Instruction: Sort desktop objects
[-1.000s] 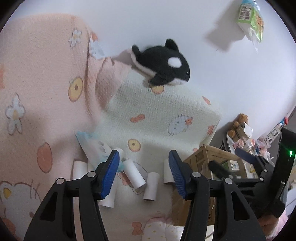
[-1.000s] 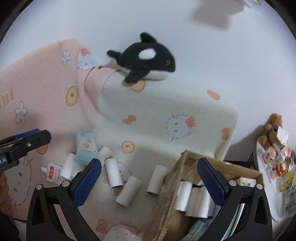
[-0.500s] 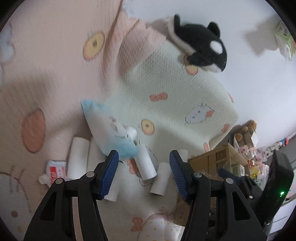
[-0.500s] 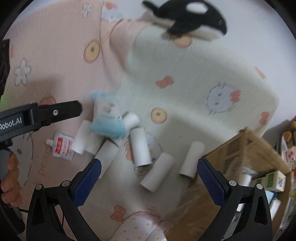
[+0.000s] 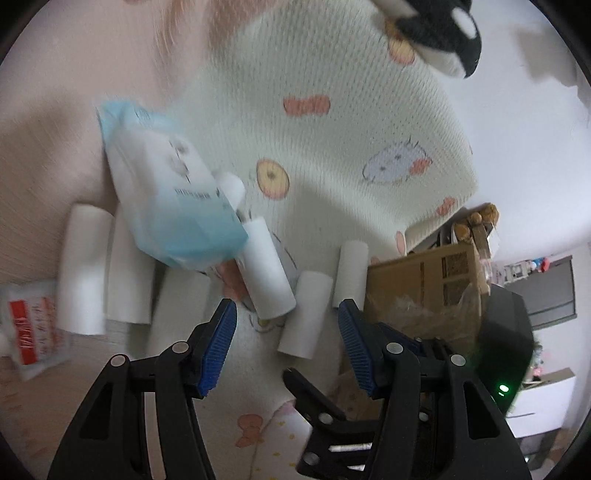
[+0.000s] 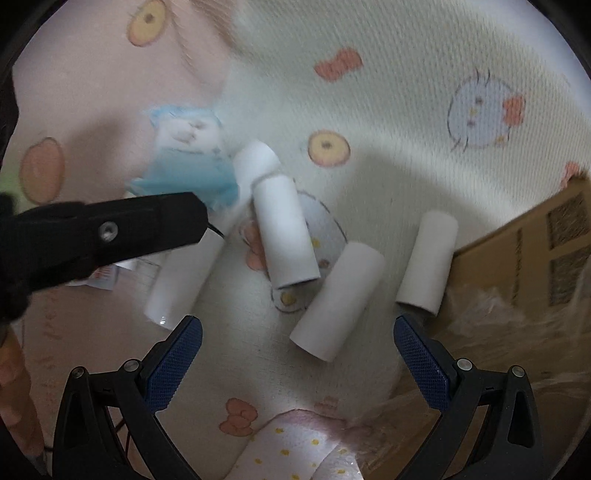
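Observation:
Several white paper rolls lie on a cartoon-print blanket. My left gripper is open just above them; one roll lies just ahead of its fingertips and another points toward its right finger. My right gripper is open wide over a slanted roll, with nothing pressed between the pads. Further rolls lie beyond it. A blue tissue pack rests on the left rolls. One left gripper finger crosses the right wrist view.
A cardboard box stands at the right, close to the outermost roll. A red-and-white sachet lies at far left. An orca plush sits on the cushion top. A hand shows at the left edge.
Both grippers have dropped toward the rolls and tilted further down, so the rolls look larger. The orca has left the right wrist view. Both jaws stay as wide as before.

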Demonstrator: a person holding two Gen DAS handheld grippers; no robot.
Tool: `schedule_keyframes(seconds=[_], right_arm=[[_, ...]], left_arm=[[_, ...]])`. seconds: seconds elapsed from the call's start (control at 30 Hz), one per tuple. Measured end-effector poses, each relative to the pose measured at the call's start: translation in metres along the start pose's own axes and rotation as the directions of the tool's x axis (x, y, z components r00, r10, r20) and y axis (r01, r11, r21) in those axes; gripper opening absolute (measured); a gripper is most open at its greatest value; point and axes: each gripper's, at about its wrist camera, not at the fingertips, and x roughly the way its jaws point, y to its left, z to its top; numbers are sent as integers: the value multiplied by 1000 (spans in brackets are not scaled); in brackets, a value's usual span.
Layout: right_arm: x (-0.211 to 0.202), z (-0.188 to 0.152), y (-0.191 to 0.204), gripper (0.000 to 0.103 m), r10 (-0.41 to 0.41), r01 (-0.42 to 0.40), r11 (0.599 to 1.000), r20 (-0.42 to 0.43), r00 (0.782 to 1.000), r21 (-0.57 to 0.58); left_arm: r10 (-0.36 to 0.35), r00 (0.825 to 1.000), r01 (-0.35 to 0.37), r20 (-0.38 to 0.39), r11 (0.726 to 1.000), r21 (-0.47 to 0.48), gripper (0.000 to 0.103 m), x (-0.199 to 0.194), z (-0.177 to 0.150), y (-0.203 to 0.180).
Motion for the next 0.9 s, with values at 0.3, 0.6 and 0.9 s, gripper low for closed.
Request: schedule_keyframes(seconds=[0.3, 0.6, 0.9], right_arm=[[34, -12, -14, 103, 10, -11, 998, 18, 1000, 56], [57, -32, -30, 103, 110, -120, 980, 70, 991, 159], [69, -53, -24, 94, 94, -106, 991, 152, 984, 78]], left_arm=[[-17, 998, 16, -64, 1000, -20, 61, 29, -8, 7], [3, 996, -2, -90, 1000, 18, 46, 57, -20, 19], [-37, 992, 41, -117, 999, 29, 45, 82, -22, 24]])
